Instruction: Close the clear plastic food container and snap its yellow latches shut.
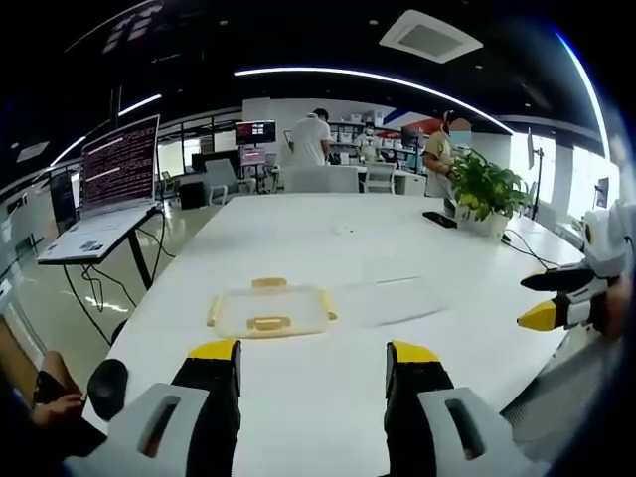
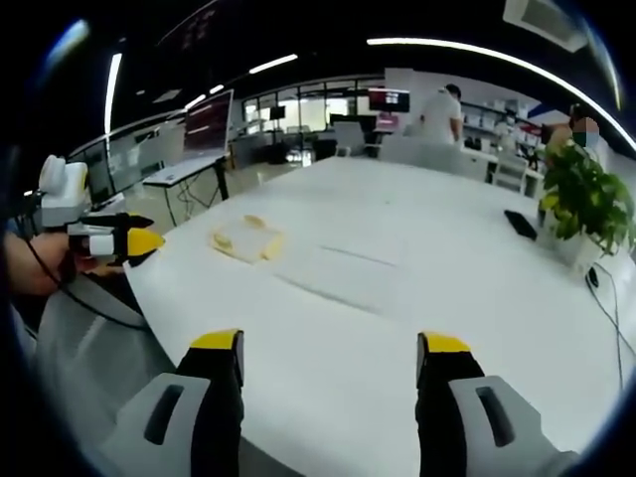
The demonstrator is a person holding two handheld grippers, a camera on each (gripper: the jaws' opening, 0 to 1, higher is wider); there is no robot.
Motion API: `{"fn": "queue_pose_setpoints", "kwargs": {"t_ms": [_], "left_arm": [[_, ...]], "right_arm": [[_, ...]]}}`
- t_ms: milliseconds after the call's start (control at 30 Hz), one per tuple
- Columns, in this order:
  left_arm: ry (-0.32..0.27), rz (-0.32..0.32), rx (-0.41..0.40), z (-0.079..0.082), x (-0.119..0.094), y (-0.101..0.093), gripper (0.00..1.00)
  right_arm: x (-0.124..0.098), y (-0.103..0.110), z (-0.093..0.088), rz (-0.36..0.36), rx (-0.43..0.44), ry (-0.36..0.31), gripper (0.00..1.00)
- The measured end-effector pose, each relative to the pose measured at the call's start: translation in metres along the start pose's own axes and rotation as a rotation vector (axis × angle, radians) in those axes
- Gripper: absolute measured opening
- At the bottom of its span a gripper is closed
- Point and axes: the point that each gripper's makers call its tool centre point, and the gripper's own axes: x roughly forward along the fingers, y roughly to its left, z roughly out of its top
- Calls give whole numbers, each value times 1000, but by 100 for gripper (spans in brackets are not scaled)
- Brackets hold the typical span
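We see the clear food container with its yellow latches lying on a long white table, near its close end. Both the left gripper and right gripper hover with jaws apart, holding nothing. Beyond, a potted plant, a laptop and 3 people occupy the open office.

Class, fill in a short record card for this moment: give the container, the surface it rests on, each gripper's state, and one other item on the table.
Container: clear plastic food container with yellow latches, lying flat, untouched
Surface: large white table
Left gripper: open, near the table edge, short of the container
Right gripper: open, over the table, farther from the container
Other item: green potted plant in a white pot at the far right of the table
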Motion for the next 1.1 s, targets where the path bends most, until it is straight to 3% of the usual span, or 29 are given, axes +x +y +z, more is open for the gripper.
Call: {"fn": "queue_pose_setpoints", "kwargs": {"t_ms": [333, 667, 1100], "left_arm": [[10, -12, 10, -1, 1, -3, 53], [59, -11, -49, -9, 6, 2, 53], [65, -19, -54, -7, 11, 3, 51]], "right_arm": [[1, -2, -3, 2, 24, 14, 67], [4, 5, -4, 27, -6, 31, 67], [8, 2, -4, 27, 3, 52, 67]]}}
